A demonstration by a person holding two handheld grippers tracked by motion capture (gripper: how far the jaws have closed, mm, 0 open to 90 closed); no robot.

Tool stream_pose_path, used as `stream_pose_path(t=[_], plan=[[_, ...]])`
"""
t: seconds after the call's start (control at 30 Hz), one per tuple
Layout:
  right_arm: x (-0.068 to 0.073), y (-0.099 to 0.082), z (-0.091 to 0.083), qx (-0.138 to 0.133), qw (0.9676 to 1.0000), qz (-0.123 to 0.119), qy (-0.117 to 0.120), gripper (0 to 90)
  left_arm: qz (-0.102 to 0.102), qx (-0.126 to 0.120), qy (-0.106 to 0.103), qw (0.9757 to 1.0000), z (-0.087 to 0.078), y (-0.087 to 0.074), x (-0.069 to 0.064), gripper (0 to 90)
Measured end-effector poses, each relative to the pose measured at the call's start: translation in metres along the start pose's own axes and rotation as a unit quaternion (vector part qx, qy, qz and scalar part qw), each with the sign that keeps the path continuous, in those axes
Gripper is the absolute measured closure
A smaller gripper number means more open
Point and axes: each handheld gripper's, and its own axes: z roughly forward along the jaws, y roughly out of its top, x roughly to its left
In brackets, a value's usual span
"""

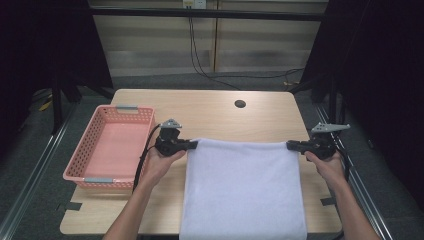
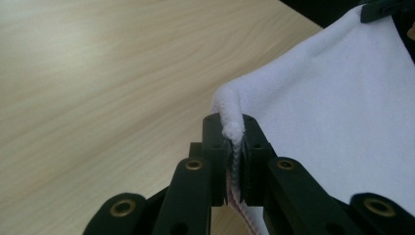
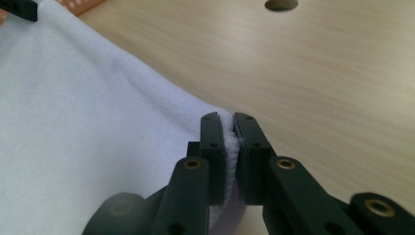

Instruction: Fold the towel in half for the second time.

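**Towel pinned at both far corners, near edge over desk front**

Nearest: the white towel (image 1: 243, 190) drapes over the front edge of the desk (image 1: 220, 117), its near hem hanging past the rim between the person's two forearms. The cloth lies broad and mostly flat across the desk's right-centre.

Mid: left tool (image 1: 195, 144) is clamped on the towel's far left corner; in the left gripper view the jaws stand nearly together with a fold of white pile and a pink-stitched hem pinched between them (image 2: 234, 147). Right tool (image 1: 290, 145) is clamped on the far right corner; in the right gripper view a thin edge of cloth sits squeezed between the pads (image 3: 230, 147). The far hem runs taut and straight between both tools.

Left of the towel: a pink basket (image 1: 80, 160), apart from the cloth, beside the left hand (image 1: 162, 162).

Far: a dark round hole (image 1: 240, 104) in the desk top.
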Motion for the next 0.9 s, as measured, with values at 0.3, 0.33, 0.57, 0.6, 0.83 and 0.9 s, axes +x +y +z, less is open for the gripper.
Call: stream_pose_path(t=[0.3, 0.33, 0.57, 0.6, 0.83, 0.9], plan=[[-0.011, 0.036, 0.008, -0.028, 0.9996, 0.003, -0.002, 84.7, -0.001, -0.027, 0.021, 0.9994, -0.008, 0.025, 0.022, 84.1], [-0.013, 0.039, 0.011, -0.028, 0.9996, 0.003, -0.003, 84.7, -0.005, -0.023, 0.026, 0.9994, -0.006, 0.027, 0.025, 84.2], [-0.03, 0.063, 0.025, -0.034, 0.999, 0.02, -0.021, 85.0, -0.006, -0.038, 0.044, 0.9983, -0.001, 0.048, 0.037, 83.9], [-0.03, 0.066, 0.025, -0.038, 0.9989, 0.02, -0.02, 85.1, -0.008, -0.049, 0.042, 0.9979, -0.003, 0.049, 0.036, 83.9], [-0.014, 0.062, 0.0, -0.076, 0.997, 0.003, 0.011, 85.1, 0.015, -0.069, 0.028, 0.9971, -0.024, 0.039, 0.017, 83.7], [-0.005, 0.055, -0.012, -0.076, 0.9968, -0.006, 0.025, 85.0, 0.016, -0.066, 0.014, 0.9976, -0.03, 0.032, 0.01, 83.7]])
